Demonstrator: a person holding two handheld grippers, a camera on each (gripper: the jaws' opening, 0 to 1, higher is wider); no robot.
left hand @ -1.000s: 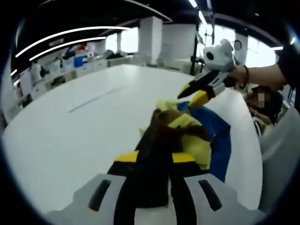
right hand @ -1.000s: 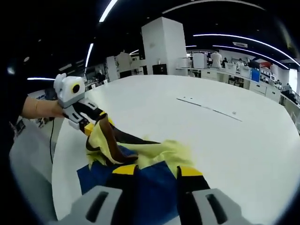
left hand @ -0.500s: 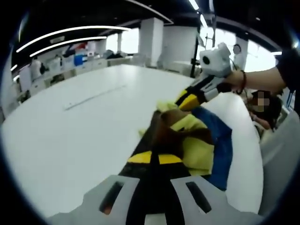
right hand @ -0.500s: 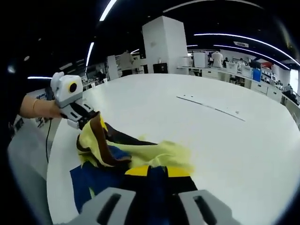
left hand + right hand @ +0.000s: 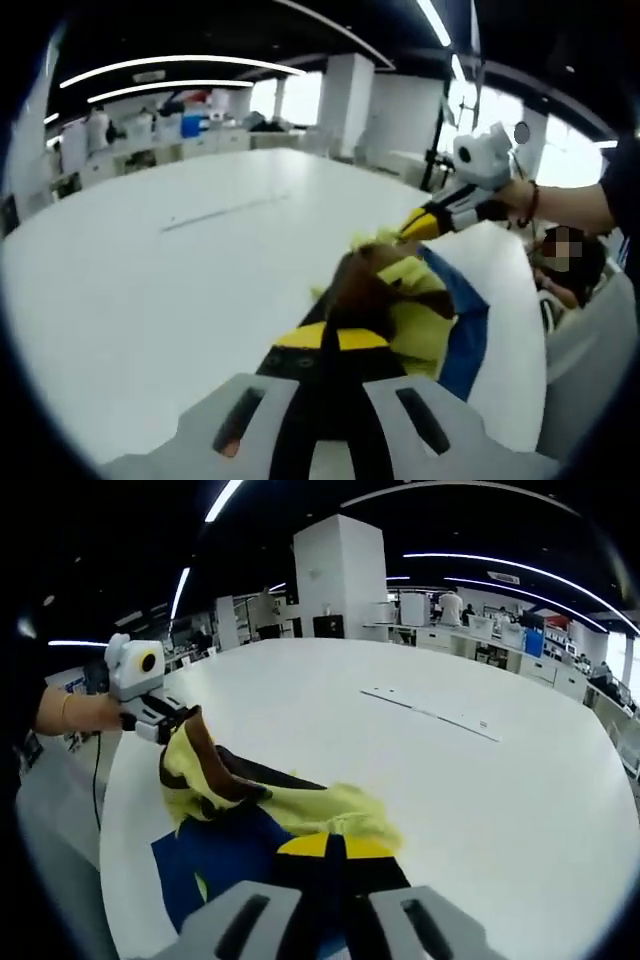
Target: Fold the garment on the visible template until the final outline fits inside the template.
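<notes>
A yellow garment (image 5: 300, 805) with brown and black panels lies bunched over a blue template (image 5: 215, 860) on the white table (image 5: 420, 770). In the right gripper view my right gripper (image 5: 330, 848) is shut on the garment's near yellow edge. My left gripper (image 5: 172, 720) comes in from the left, shut on the far brown-and-yellow edge and holding it raised. In the left gripper view my left gripper (image 5: 328, 340) is shut on the brown part of the garment (image 5: 395, 300). Beyond it the right gripper (image 5: 425, 222) pinches the yellow cloth, with the blue template (image 5: 462, 330) on the right.
The white table (image 5: 150, 270) is wide and bare on the far side, with a thin strip (image 5: 430, 712) lying on it. Its near edge runs beside the template. Desks, a white pillar (image 5: 340, 580) and people stand behind in the office.
Both grippers have gone from open around the cloth to shut on it. The garment's held edges are lifted and drawn slightly apart. Both views have shifted a little.
</notes>
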